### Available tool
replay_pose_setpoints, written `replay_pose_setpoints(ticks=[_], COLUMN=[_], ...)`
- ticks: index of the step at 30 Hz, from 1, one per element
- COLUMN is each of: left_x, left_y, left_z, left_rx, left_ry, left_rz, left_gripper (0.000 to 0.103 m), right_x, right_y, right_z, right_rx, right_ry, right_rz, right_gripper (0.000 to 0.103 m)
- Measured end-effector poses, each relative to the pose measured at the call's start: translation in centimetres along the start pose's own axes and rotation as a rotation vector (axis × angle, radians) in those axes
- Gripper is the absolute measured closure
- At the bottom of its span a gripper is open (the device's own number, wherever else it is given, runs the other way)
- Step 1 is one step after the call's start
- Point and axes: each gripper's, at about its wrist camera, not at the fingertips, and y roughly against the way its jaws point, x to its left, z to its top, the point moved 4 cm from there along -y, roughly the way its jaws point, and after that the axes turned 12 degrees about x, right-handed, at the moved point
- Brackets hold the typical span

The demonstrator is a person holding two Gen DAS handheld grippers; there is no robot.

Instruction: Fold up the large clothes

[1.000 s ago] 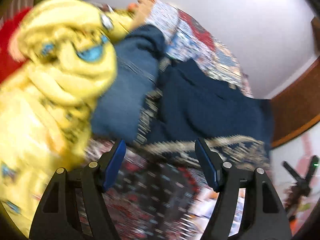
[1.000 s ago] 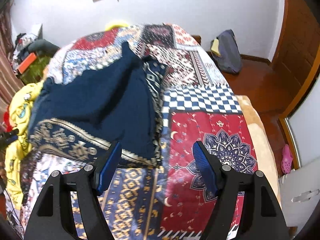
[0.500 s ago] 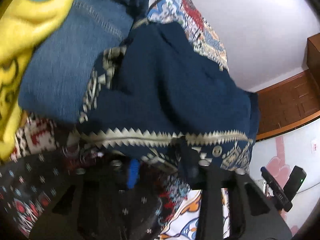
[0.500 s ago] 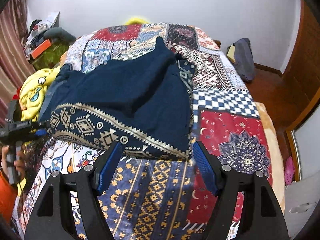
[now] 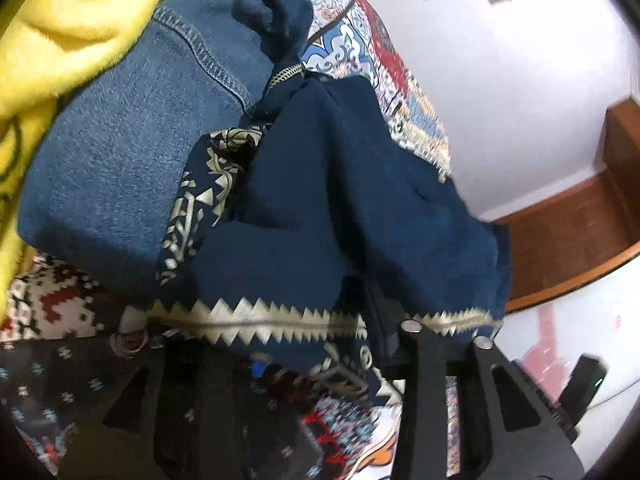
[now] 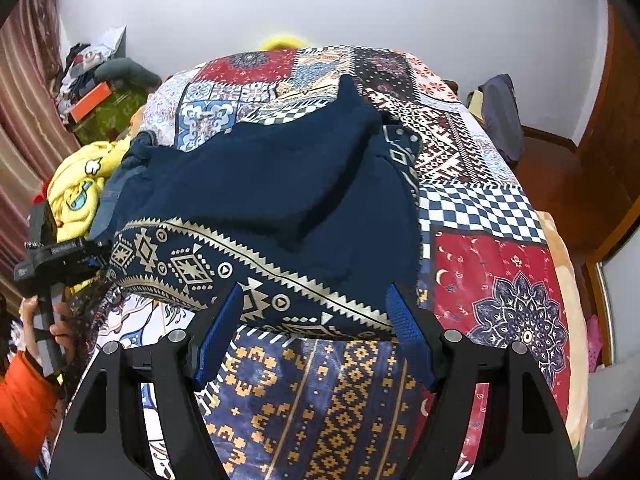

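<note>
A large navy garment (image 6: pixel 260 184) with a gold patterned hem lies spread on the patchwork bedspread (image 6: pixel 500 280). My right gripper (image 6: pixel 316 320) hovers open just above the hem's near edge, with nothing between its fingers. My left gripper (image 6: pixel 92 256) is at the garment's left corner. In the left wrist view the navy garment (image 5: pixel 340 200) fills the middle and its zigzag hem drapes over my left gripper (image 5: pixel 328 356). Those jaws are opening, the hem lies between them, and the cloth hides the fingertips.
Folded denim (image 5: pixel 120 160) and a yellow plush blanket (image 6: pixel 76 188) lie left of the garment. A hand (image 6: pixel 60 320) with an orange sleeve (image 6: pixel 20 400) holds the left gripper. A dark bag (image 6: pixel 500 120) sits on the wooden floor beside the bed. Clutter is piled at the back left.
My left gripper dropped and pushed in under the garment's hem, narrowed, then widened again. My right gripper shifted left along the hem, its jaws unchanged.
</note>
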Motion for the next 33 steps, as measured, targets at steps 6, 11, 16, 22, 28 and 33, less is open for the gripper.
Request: replay_pose_setpoints(ticks=[6,11,16,22,28,33], left_x=[0.2,-0.3,-5.6,-12.2,-17.7,-20.6], left_y=[-1.1,-1.9,3.1,9.4,7.1,3.5], left_z=[2.7,5.2,4.7,2.7,1.8,0.3], left_rx=[-0.072,-0.062,-0.191,-0.344,-0.348,-0.29], left_ry=[0.039,0.049,-0.129,-0.328,-0.537,-0.615], left_rz=[-0.001,0.085,0.145,0.189,0.38,0.407], left_gripper=[0.07,0.093,0.095,0.095,0.095,0.095], right_x=[1.5,3.1,5.6,9.9,13.7,12.7], right_y=[-1.0,-1.4,-1.2,-2.6,-8.0,-8.7], right_z=[0.9,2.2,4.1,6.4,6.3,5.2], right_rx=[0.014,0.017,0.004,0.002,0.126,0.155], right_ry=[0.016,0.033,0.087,0.149,0.167,0.139], right_rz=[0.009,0.013,-0.006,0.003,0.085,0.158], right_gripper=[0.033,0.033,0.033,0.033,0.033,0.033])
